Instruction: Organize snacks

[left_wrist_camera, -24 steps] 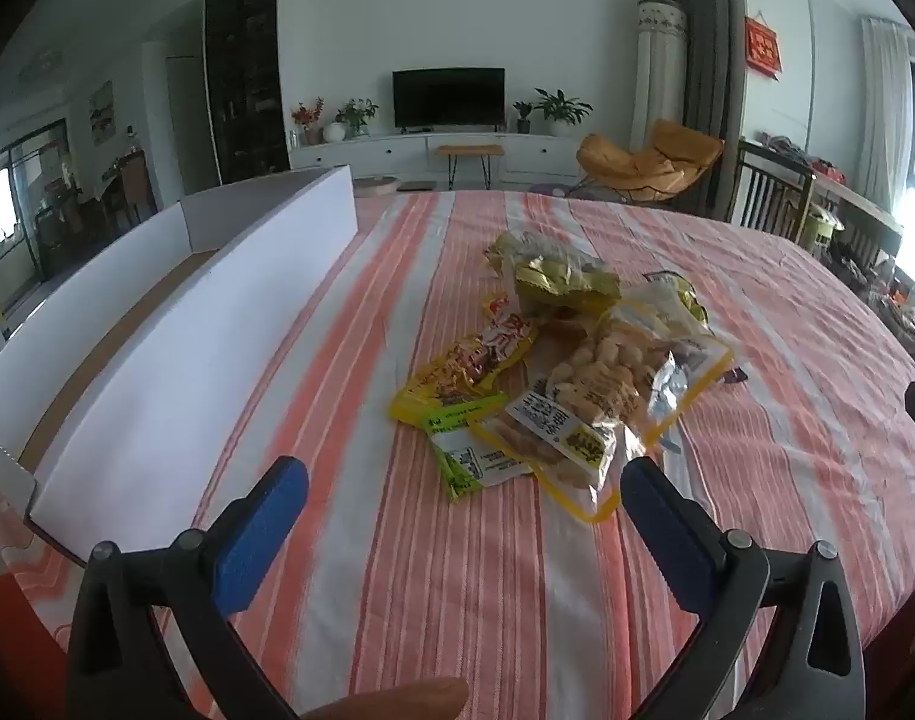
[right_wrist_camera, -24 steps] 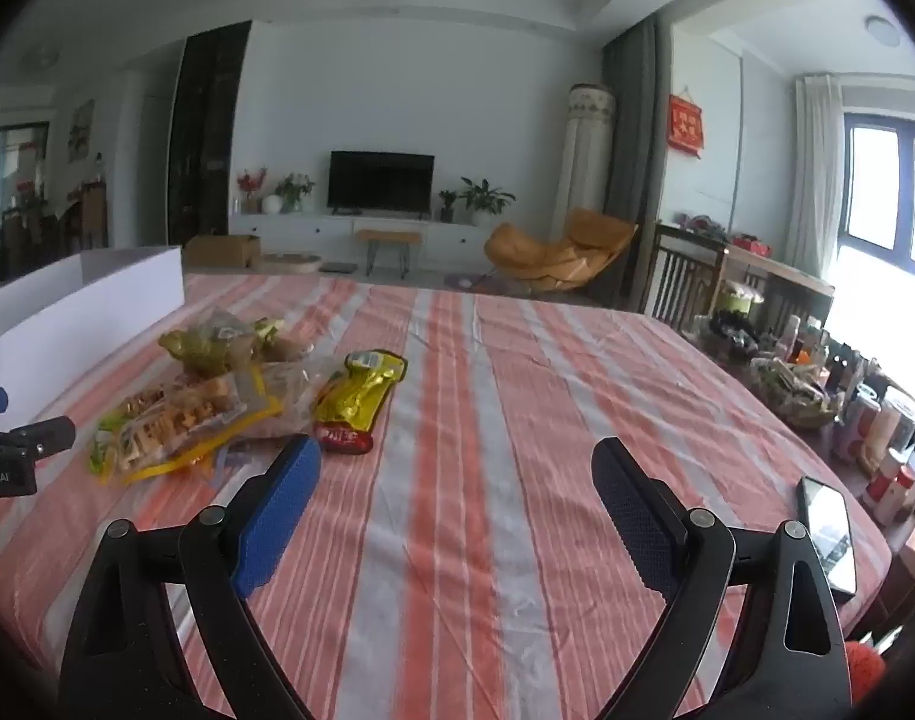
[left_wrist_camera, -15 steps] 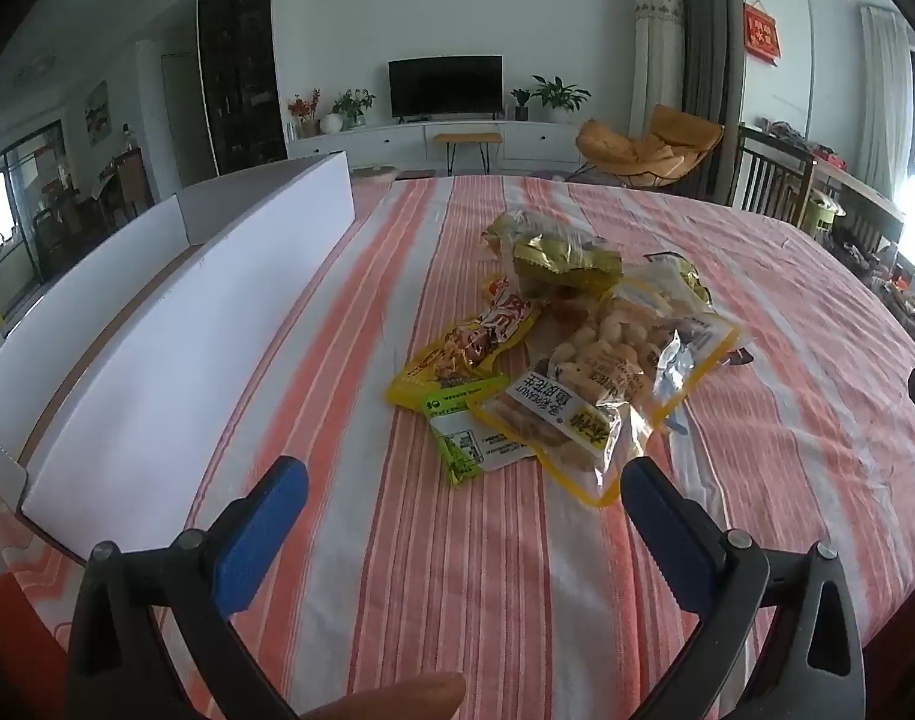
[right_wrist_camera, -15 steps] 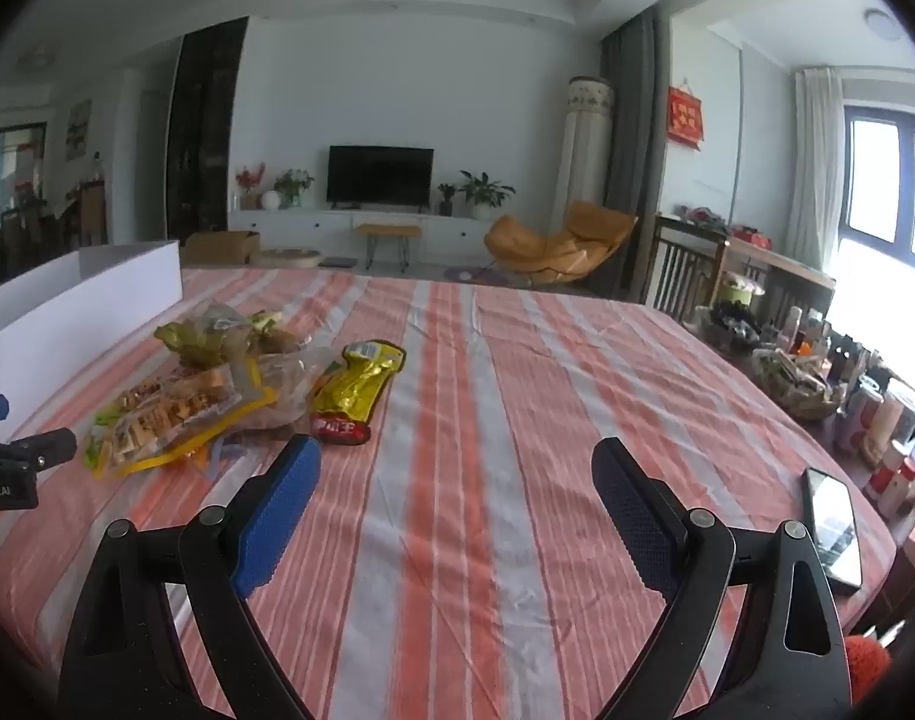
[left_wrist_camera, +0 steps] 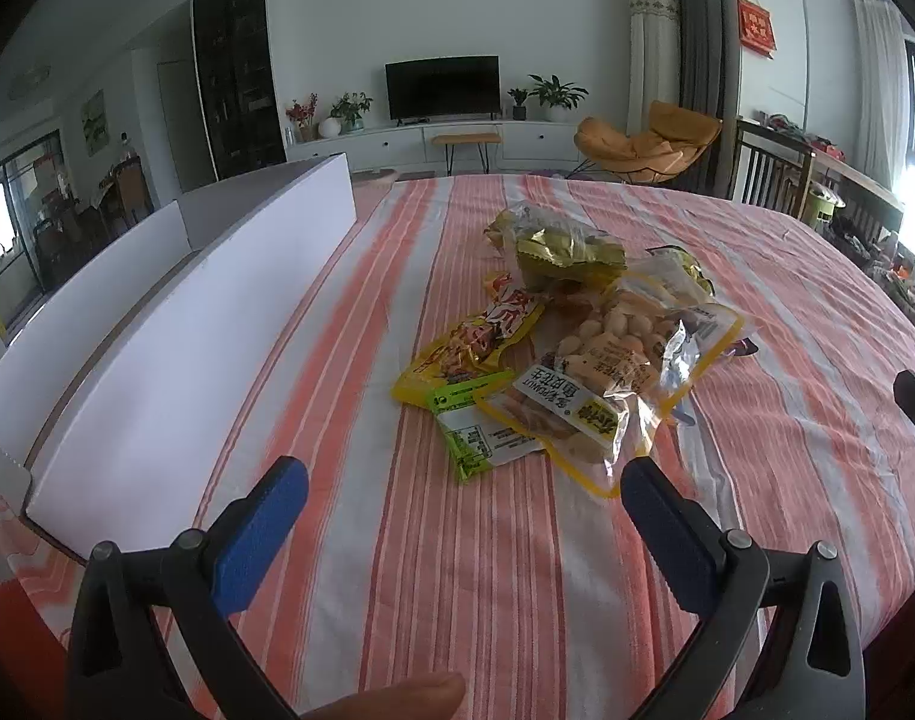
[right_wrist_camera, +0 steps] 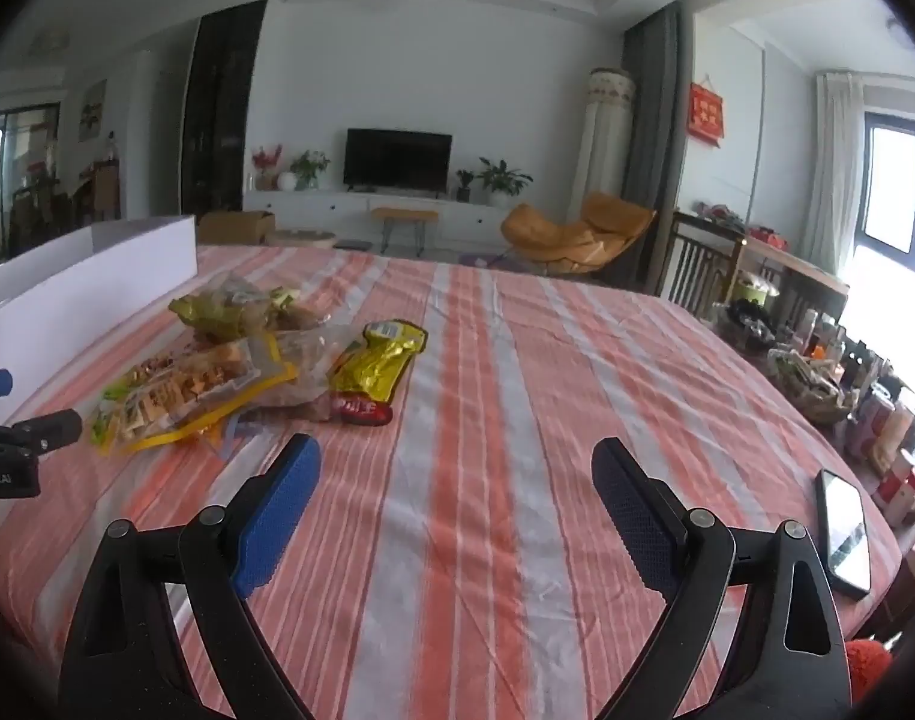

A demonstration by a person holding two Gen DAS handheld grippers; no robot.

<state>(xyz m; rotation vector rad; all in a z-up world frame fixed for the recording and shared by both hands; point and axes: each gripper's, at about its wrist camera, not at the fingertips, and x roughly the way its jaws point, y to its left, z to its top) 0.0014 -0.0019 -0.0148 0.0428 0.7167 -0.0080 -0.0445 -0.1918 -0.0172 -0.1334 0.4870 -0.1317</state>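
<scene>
Gold snack packet (left_wrist_camera: pixel 679 267) half hidden behind the peanut bag (left_wrist_camera: pixel 601 372)

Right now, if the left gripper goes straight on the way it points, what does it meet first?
Probably the striped tablecloth: the open left gripper tilts down at bare cloth just short of the snack pile. The nearest packets are the green-labelled packet and the peanut bag; depth is unclear.
</scene>
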